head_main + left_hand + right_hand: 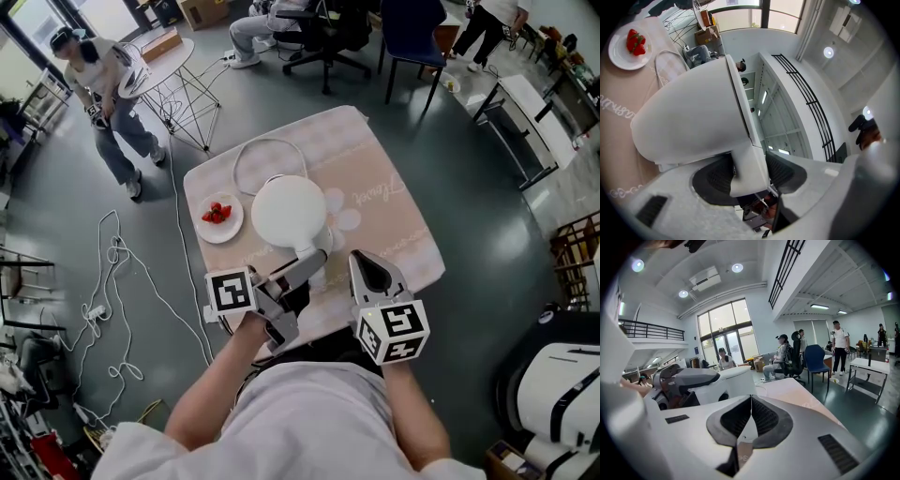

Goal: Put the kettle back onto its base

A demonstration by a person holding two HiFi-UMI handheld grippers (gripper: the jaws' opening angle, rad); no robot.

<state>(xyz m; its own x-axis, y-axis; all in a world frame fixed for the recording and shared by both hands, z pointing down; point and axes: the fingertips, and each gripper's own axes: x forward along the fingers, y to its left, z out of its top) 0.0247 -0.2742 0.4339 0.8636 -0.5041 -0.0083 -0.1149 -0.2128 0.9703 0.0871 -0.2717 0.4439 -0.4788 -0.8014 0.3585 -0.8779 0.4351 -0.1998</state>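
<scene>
A round white kettle (289, 211) stands over the tan cloth of the table (394, 220), with its handle (317, 255) pointing toward me. My left gripper (302, 270) is shut on that handle (749, 171), one dark pad on each side of it. The kettle body (689, 117) fills the left gripper view. No separate base shows; whatever is under the kettle is hidden. A white cord loop (267, 143) lies behind the kettle. My right gripper (367, 272) hovers just right of the handle, shut and holding nothing (750, 404). From the right gripper view the kettle (736, 380) is to the left.
A white plate of strawberries (221, 218) sits left of the kettle, also seen in the left gripper view (626, 49). A wire side table (173, 80) and a person (108, 103) stand at far left. White cables (112, 281) trail on the floor. Chairs (412, 37) stand beyond the table.
</scene>
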